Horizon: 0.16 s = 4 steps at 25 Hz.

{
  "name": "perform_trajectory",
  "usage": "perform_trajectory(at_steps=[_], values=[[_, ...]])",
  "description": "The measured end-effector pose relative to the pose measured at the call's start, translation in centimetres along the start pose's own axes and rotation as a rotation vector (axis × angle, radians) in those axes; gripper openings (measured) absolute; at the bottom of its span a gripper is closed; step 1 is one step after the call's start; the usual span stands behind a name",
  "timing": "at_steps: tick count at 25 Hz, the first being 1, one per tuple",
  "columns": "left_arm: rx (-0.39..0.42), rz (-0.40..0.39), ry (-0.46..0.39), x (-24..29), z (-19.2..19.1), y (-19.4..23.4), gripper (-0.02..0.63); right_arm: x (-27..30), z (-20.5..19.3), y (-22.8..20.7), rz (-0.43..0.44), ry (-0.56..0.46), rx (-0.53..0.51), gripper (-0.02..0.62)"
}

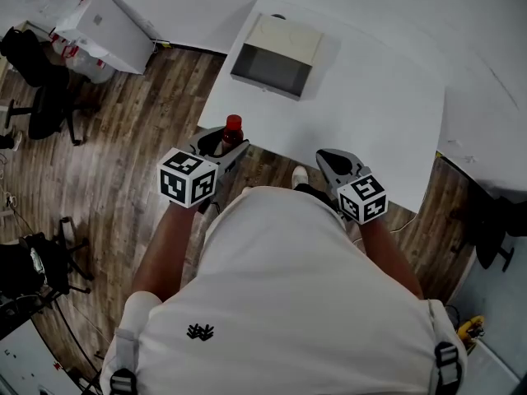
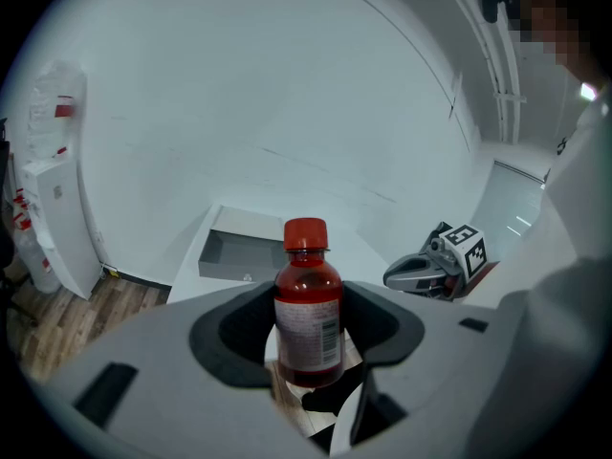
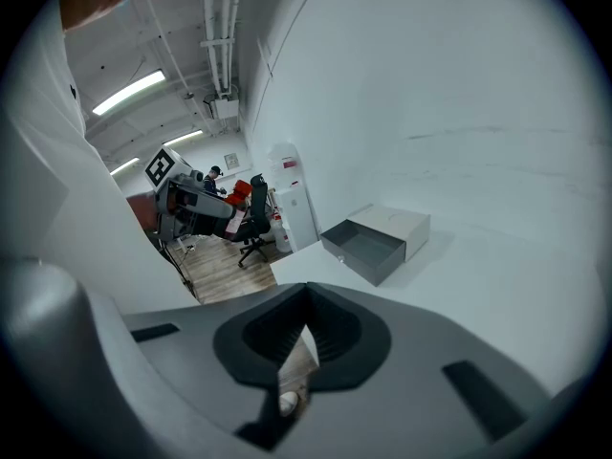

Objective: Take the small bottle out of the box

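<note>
A: The small bottle (image 2: 308,304) is hanging outside the box (image 1: 276,52), at 7 o'clock from it. The left gripper (image 2: 306,338) is pinching its body between its jaws, at the table (image 1: 370,113) edge.
B: The right gripper (image 3: 304,338) is idling, jaws pressed together on nothing. Any loosening is risking a drop onto the floor (image 1: 123,138).

My desk (image 1: 387,97) is plain white and stands on a brown wood-plank floor (image 1: 132,146). A second white surface (image 1: 494,151) sits just beside it on my right. Off to my left, a black office chair (image 1: 45,105) stands near a white cabinet (image 1: 107,27) with red marks about it. Dark stands and gear (image 1: 37,262) crowd the floor nearer me. The wall (image 3: 449,94) ahead is bare white. Overhead, long strip lights (image 3: 129,92) glow beside white pipes (image 3: 222,36) running along the ceiling.
</note>
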<state>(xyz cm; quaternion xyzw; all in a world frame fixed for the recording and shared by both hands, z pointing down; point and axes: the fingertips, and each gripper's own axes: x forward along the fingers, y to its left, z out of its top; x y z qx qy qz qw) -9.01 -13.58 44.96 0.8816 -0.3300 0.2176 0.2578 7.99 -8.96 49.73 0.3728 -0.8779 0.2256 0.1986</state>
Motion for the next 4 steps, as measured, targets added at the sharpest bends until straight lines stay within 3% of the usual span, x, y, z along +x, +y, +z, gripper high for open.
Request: perform_trajectory(at_steps=[4], values=[[0.001, 0.012, -0.004, 2.3, 1.7, -0.1, 0.222, 0.1, 0.4, -2.5, 0.015, 0.001, -0.003, 0.006]])
